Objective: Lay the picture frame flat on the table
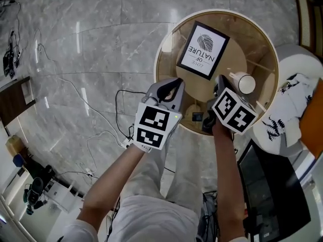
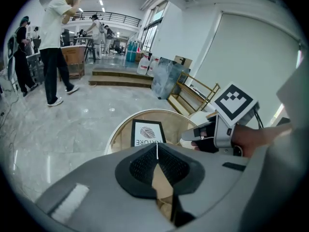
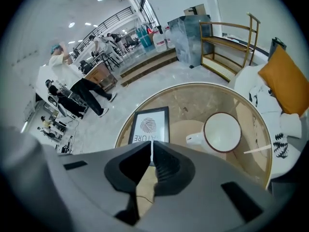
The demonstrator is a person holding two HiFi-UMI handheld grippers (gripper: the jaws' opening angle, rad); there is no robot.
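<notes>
Since the picture frame (image 1: 203,50) is seen already lying flat on the round glass table (image 1: 164,44), beside the white mug (image 1: 243,82), with the left gripper (image 2: 157,151) and right gripper (image 3: 152,146) both clenched on nothing, the mug could be knocked by a careless swing.

The black picture frame (image 1: 203,50) shows, in dark capitals on white, "LOVE OF NATURE"
</notes>
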